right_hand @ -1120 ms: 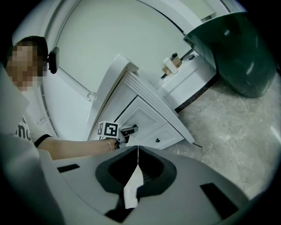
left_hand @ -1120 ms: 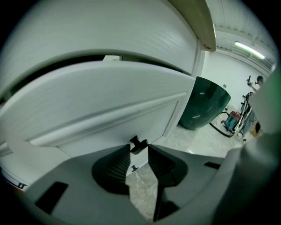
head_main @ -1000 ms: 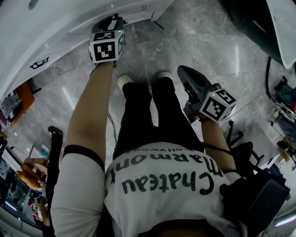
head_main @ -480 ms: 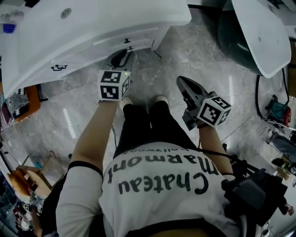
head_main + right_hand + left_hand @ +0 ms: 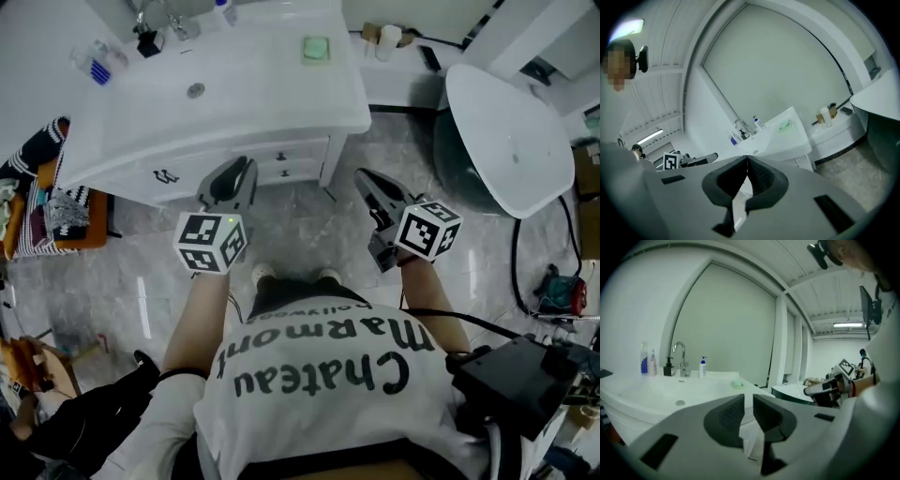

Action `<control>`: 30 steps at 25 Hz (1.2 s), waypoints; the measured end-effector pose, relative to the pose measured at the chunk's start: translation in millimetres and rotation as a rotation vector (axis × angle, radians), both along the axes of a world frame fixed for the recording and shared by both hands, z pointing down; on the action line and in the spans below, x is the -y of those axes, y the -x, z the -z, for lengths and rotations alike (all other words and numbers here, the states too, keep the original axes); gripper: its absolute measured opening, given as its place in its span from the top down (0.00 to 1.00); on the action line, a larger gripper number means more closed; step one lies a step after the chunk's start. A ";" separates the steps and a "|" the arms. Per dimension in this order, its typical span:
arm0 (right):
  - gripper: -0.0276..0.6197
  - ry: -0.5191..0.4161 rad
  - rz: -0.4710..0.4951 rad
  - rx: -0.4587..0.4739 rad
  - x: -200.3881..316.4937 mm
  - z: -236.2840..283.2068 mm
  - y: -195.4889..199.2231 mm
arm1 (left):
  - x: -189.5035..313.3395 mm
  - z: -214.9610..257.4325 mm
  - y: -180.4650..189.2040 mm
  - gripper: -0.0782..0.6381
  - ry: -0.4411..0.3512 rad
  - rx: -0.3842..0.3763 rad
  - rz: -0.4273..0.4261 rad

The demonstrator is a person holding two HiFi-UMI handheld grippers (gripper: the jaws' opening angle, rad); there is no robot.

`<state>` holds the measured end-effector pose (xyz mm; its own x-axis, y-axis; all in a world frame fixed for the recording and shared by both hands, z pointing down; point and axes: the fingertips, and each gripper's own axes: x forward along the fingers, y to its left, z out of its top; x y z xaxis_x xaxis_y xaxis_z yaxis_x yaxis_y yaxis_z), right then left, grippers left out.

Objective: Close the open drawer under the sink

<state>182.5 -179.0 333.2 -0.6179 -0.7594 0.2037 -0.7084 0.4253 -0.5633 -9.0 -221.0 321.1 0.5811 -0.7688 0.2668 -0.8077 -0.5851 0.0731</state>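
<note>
The white sink vanity (image 5: 234,94) stands at the top of the head view, and its drawer fronts (image 5: 292,161) with small dark knobs sit flush under the counter edge. My left gripper (image 5: 242,169) hangs in the air just in front of those drawers. Its jaws have just been closing and now stand a narrow gap apart, with nothing between them (image 5: 748,397). My right gripper (image 5: 366,178) is raised to the right of the vanity's corner, touching nothing. Its fingertips meet (image 5: 747,159) and hold nothing. Both gripper views look level over the basin (image 5: 670,390).
A faucet (image 5: 679,357), soap bottles (image 5: 644,359) and a green soap (image 5: 316,49) are on the counter. A large round white tub (image 5: 506,131) stands at the right. An orange stool with cloths (image 5: 47,216) is at the left, and cables (image 5: 525,272) lie on the marble floor.
Both grippers have risen from near the floor to counter height. The left one has drawn back from the vanity's underside. The view has tilted up and shows the whole sink top.
</note>
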 end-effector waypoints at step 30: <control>0.94 -0.079 0.214 -0.181 -20.3 40.0 -1.3 | -117.5 49.0 49.2 0.81 -0.034 -0.049 0.265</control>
<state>183.8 -158.7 293.2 -0.7252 -0.6333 0.2703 -0.6834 0.6138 -0.3952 -58.2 -103.5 272.1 0.3702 -0.9037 0.2150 -0.9289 -0.3566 0.1002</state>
